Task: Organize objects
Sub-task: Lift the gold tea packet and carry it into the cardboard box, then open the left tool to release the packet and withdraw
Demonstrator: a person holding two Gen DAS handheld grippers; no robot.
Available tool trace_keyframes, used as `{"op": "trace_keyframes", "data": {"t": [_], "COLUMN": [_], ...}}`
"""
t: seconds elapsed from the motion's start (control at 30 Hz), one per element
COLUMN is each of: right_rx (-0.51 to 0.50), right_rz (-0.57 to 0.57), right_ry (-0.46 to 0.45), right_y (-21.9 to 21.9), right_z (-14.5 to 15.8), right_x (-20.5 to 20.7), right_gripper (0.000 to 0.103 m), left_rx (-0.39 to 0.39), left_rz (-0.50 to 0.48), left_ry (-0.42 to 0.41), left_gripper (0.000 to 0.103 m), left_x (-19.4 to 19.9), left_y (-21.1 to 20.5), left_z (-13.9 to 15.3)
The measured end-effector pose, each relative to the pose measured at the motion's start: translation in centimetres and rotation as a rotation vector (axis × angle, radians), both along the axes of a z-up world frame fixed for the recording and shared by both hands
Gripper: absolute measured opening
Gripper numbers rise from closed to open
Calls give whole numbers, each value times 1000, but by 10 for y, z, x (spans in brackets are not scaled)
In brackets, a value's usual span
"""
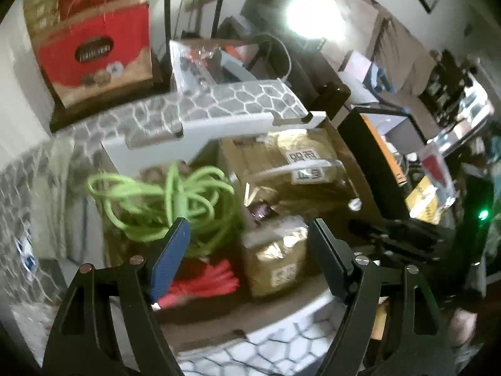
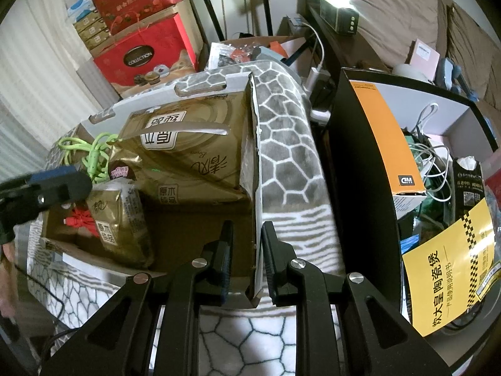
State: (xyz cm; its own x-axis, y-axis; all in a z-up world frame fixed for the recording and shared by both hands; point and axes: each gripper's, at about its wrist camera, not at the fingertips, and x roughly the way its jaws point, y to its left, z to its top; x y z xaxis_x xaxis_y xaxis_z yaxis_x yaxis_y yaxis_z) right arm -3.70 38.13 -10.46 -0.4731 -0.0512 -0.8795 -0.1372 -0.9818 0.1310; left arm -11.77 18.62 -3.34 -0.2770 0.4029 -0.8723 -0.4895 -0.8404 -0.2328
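Holding box flap (image 2: 255, 188), right tongs (image 2: 247, 250) clenched; left tongs (image 1: 247, 238) released. Inside: two tissue packs (image 2: 184, 150), one green cable (image 1: 162, 200) at 10 o'clock.

"COLLECTION" on red box (image 2: 141, 59), "WD" on orange box (image 2: 385, 144)

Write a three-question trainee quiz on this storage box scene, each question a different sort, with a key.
1. True or false: the right gripper fingers pinch the box wall.
2. Which lies nearest the green cable? A) red cable B) orange WD box C) yellow manual
3. Fill in: the left gripper stands ____ above the box contents.

Key: 1 true; 2 A; 3 open
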Motion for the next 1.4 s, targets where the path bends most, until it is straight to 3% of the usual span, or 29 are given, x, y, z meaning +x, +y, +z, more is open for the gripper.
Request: {"op": "trace_keyframes", "data": {"t": [0.17, 0.27, 0.33, 0.6, 0.97, 1.4], "right_rx": [0, 0, 0, -1, 3, 5], "right_rz": [0, 0, 0, 0, 0, -2], "right_ry": [0, 0, -1, 0, 0, -1], "right_y": [0, 0, 0, 1, 1, 2], "right_z": [0, 0, 0, 0, 0, 0], "right_x": [0, 0, 0, 0, 0, 1], "right_gripper": [19, 19, 19, 19, 21, 22], "left_rx": [39, 57, 63, 2, -55, -36], "left_rz": [-99, -144, -177, -170, -232, -270], "left_ry": [-18, -1, 1, 5, -27, -105], "left_gripper": [70, 59, 41, 20, 11, 7], "left_x": [2, 7, 10, 10, 28, 37], "left_y": [8, 14, 17, 6, -23, 9], "left_z": [-7, -7, -8, -12, -13, -28]}}
